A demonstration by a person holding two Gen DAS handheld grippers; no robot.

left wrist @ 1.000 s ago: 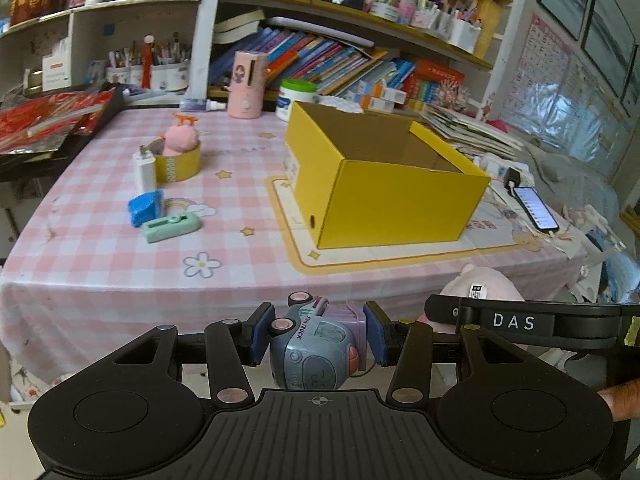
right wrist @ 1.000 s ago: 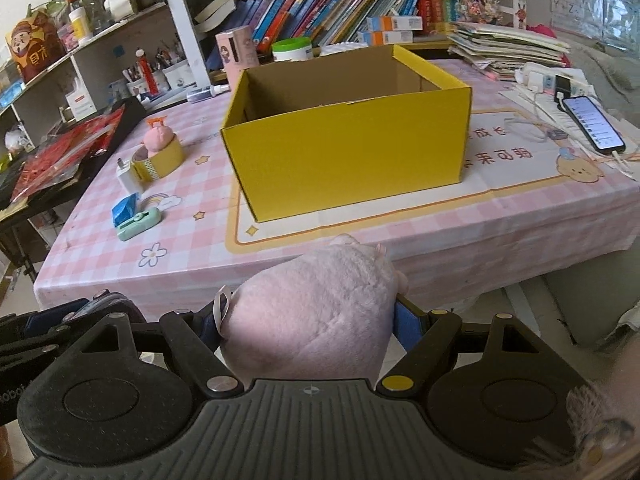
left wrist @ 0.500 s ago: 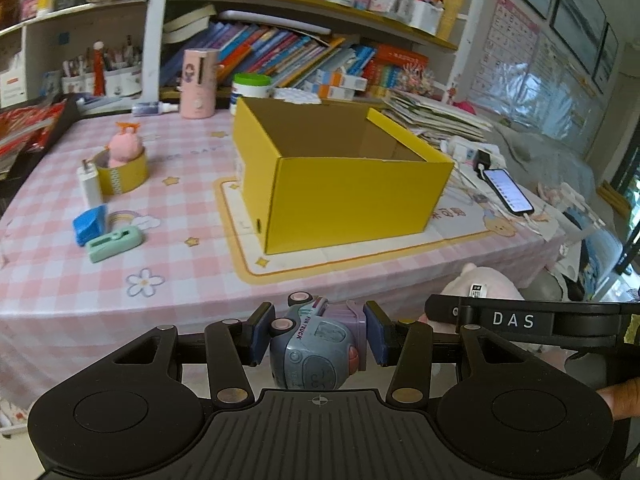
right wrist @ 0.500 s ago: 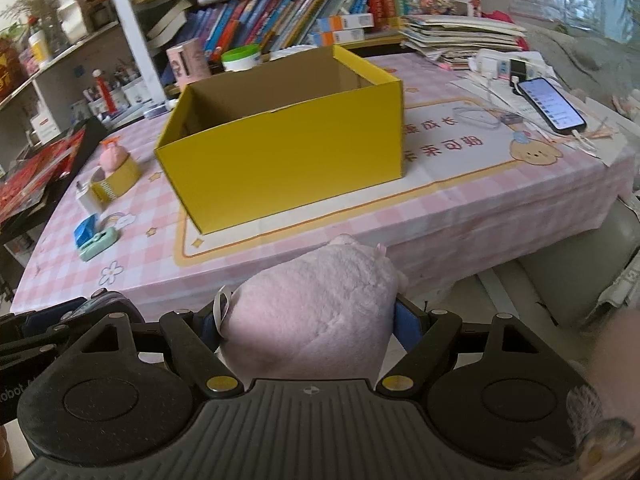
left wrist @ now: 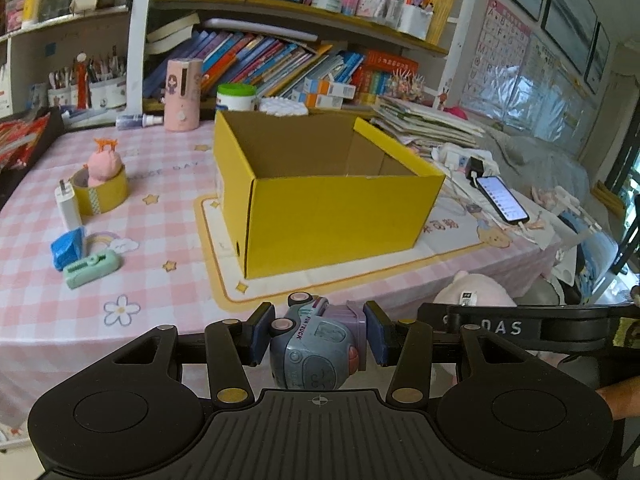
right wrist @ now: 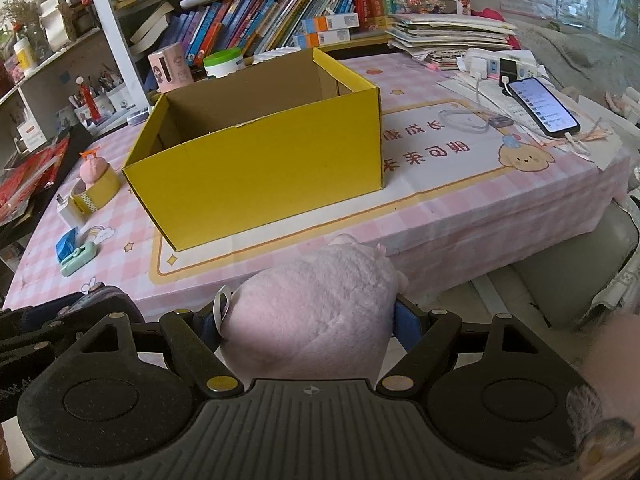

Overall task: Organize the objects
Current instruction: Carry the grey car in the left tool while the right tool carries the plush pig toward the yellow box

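The jaws of the left gripper [left wrist: 318, 332] clamp a toy truck [left wrist: 316, 350], its lower half hidden, the right gripper [right wrist: 308, 316] pinches a pink plush [right wrist: 312, 316], both before the tabletop's [right wrist: 480, 208] yellow box [right wrist: 256, 172], floor unseen.

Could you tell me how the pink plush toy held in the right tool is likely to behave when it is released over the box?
The pink plush toy looks soft and probably light: it bulges between the right tool's pads. Dropped into the yellow box, it would likely land quietly, perhaps roll slightly, and hardly break.
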